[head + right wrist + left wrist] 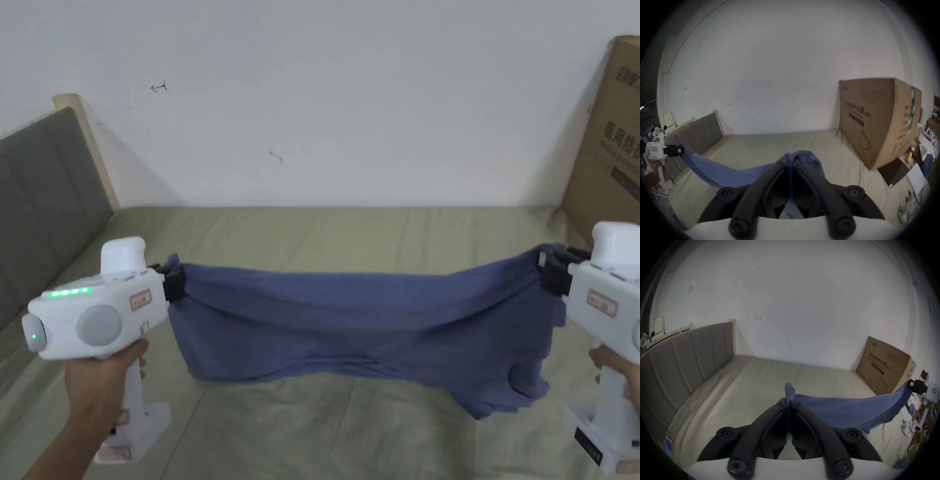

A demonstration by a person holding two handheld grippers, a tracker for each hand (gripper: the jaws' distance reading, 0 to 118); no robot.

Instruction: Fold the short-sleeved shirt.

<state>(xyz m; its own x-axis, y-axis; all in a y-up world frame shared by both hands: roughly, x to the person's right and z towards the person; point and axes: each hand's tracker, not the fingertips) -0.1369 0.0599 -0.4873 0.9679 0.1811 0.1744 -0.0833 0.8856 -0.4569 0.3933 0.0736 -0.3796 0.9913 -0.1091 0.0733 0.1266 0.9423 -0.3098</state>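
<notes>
White wall (350, 94) rises behind the bed (375, 231) you are working over, its olive-green sheet creased in long lines. At your left stands a grey padded headboard (37, 200) with a pale wooden edge; at your right a large cardboard box (609, 144) rests on the bed against the wall.

You hold the blue short-sleeved shirt (362, 325) stretched between both tools, above the sheet. Its top edge runs almost level from one tool to the other with a slight sag in the middle, and the cloth hangs below in doubled layers. The lower right part droops furthest, and whether it touches the sheet cannot be told.

Your left tool (175, 282) is clamped on the shirt's left end; in the left gripper view both jaws are pressed together on a pinch of blue cloth (790, 391) that sticks up past the tips. Your left hand (100, 375) grips the white handle below.

Your right tool (550, 275) is clamped on the shirt's right end; in the right gripper view the jaws meet on the cloth (802, 154), which bunches over the tips and runs down between them. Your right hand (615, 362) holds that handle at the frame's edge.

The two tools are well apart, at about the same height.
</notes>
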